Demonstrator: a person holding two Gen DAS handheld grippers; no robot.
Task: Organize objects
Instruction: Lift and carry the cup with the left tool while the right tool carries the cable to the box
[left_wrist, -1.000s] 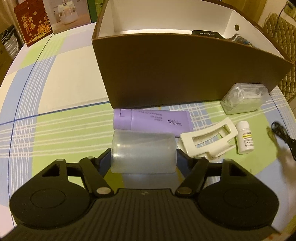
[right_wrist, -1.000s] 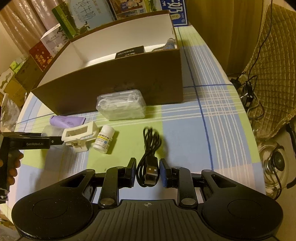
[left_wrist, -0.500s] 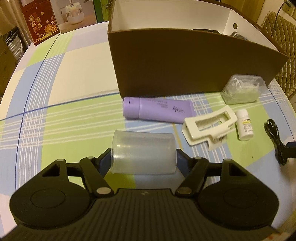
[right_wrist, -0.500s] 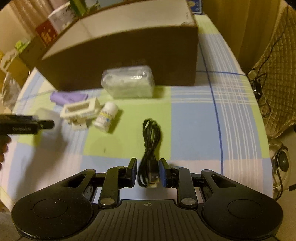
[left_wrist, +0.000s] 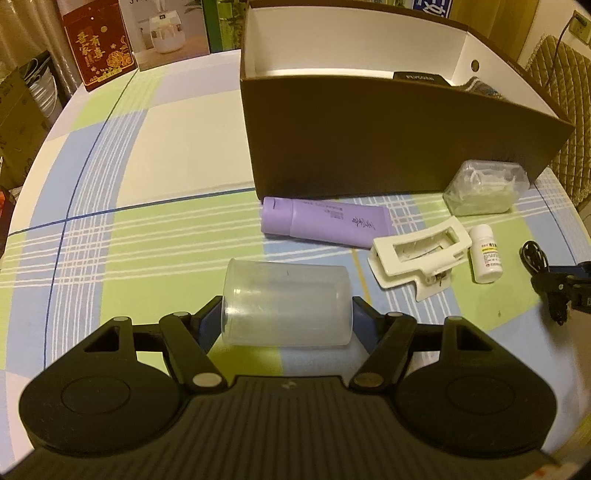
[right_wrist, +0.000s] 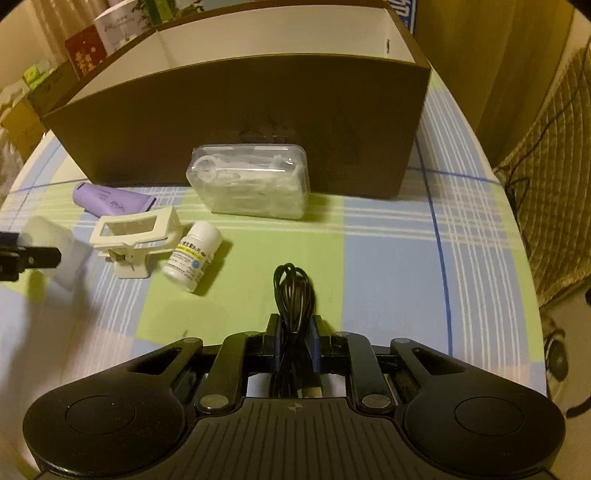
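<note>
My left gripper (left_wrist: 286, 319) is shut on a clear plastic cup (left_wrist: 286, 302), held sideways above the checked tablecloth. My right gripper (right_wrist: 294, 345) is shut on a coiled black USB cable (right_wrist: 293, 291), whose loop sticks out past the fingers. Ahead stands a large brown cardboard box (left_wrist: 388, 140) with a white inside, open at the top. In front of it lie a purple tube (left_wrist: 325, 225), a white clip (left_wrist: 421, 254), a small white pill bottle (left_wrist: 485, 253) and a clear case of white bits (right_wrist: 251, 184). The right gripper with the cable shows at the left wrist view's right edge (left_wrist: 561, 286).
Inside the box a black item (left_wrist: 421, 78) and a patterned cloth (left_wrist: 480, 86) show. Printed cartons (left_wrist: 99, 48) stand at the table's far left. A quilted chair (right_wrist: 546, 177) and cords are off the table's right side. The table edge curves near both grippers.
The right gripper has closed on the cable and lifted it toward the box. The left gripper with the cup has drawn back and left, away from the purple tube.
</note>
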